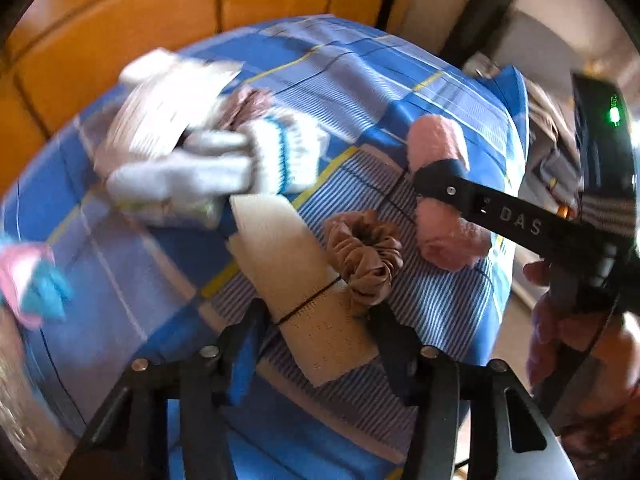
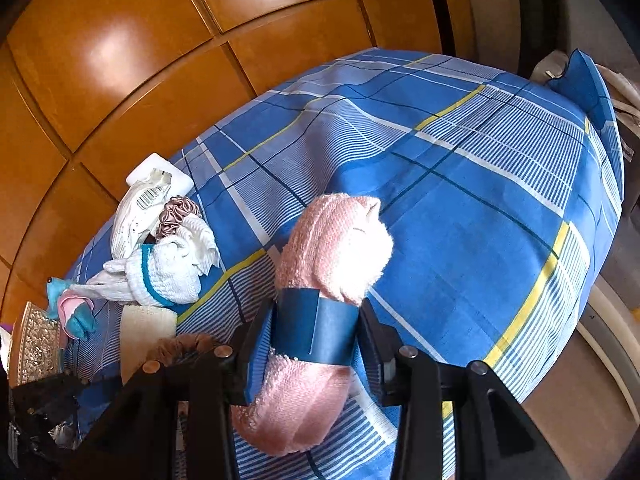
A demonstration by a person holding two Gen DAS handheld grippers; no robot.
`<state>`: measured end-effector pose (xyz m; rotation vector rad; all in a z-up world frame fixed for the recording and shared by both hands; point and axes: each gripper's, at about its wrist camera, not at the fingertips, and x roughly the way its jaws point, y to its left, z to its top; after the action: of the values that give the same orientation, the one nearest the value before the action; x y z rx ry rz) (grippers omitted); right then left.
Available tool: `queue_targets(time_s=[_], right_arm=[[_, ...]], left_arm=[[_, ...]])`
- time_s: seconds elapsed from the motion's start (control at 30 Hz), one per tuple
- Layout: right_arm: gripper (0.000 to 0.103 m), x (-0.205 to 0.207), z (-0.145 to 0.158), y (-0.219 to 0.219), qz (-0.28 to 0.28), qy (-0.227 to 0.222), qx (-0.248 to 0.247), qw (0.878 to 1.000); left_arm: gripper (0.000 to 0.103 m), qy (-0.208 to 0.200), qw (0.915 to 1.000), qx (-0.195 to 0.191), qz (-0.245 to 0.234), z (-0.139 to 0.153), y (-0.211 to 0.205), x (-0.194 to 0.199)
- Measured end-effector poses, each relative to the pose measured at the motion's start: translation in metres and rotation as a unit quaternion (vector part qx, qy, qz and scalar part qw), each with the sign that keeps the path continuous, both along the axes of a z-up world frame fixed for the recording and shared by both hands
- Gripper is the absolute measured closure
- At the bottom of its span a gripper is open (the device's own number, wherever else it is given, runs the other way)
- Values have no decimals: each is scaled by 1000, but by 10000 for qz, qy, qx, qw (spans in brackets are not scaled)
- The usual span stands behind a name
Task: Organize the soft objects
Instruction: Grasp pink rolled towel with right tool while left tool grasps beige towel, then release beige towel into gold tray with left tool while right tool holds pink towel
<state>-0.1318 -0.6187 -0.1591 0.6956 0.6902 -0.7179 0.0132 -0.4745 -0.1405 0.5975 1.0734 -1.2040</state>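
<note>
Right wrist view: the right hand-held gripper (image 2: 316, 340) clamps the rolled pink terry towel (image 2: 320, 280) by its blue paper band, lifting it clear of the blue plaid bedsheet (image 2: 480, 184); the left hand-held gripper (image 1: 320, 332) straddles the folded cream cloth (image 1: 296, 280), seemingly gripping it.

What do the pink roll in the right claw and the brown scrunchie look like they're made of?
Pink rolled towel: looks like terry cloth, fuzzy looped matte pile; its blue band looks like smooth glossy paper or card. Brown gathered scrunchie: probably satin or a similar silky fabric, with sheen on its folds.
</note>
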Motion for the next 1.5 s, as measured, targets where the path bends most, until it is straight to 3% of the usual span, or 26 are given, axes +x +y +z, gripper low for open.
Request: queue_targets(time_s=[0.2, 0.37, 0.5, 0.77, 0.97, 1.13, 1.3, 1.5], right_arm=[[63, 1, 1, 1, -109, 31, -14, 9999], [69, -1, 6, 11, -234, -224, 34, 9995], [69, 6, 10, 28, -90, -333, 78, 9994], [70, 19, 12, 51, 78, -327, 108, 9994], [70, 25, 32, 75, 309, -320, -273, 9986], [70, 29, 49, 90, 475, -413, -489, 9968], [70, 36, 68, 105, 584, -503, -664, 9948], [70, 39, 98, 129, 669, -787, -868, 9909]], left_arm=[[60, 161, 9998, -94, 52, 8, 27, 6], [60, -34, 9993, -365, 102, 29, 59, 4], [60, 84, 9979, -557, 319, 41, 83, 13], [60, 100, 9894, -1311, 619, 92, 140, 20], [60, -148, 9725, -2003, 1178, 138, 218, 47], [60, -259, 9498, -2208, 2202, 155, 300, 97], [60, -535, 9246, -1976, 3211, 140, 374, 150], [59, -373, 9159, -1201, 3813, 87, 436, 203]])
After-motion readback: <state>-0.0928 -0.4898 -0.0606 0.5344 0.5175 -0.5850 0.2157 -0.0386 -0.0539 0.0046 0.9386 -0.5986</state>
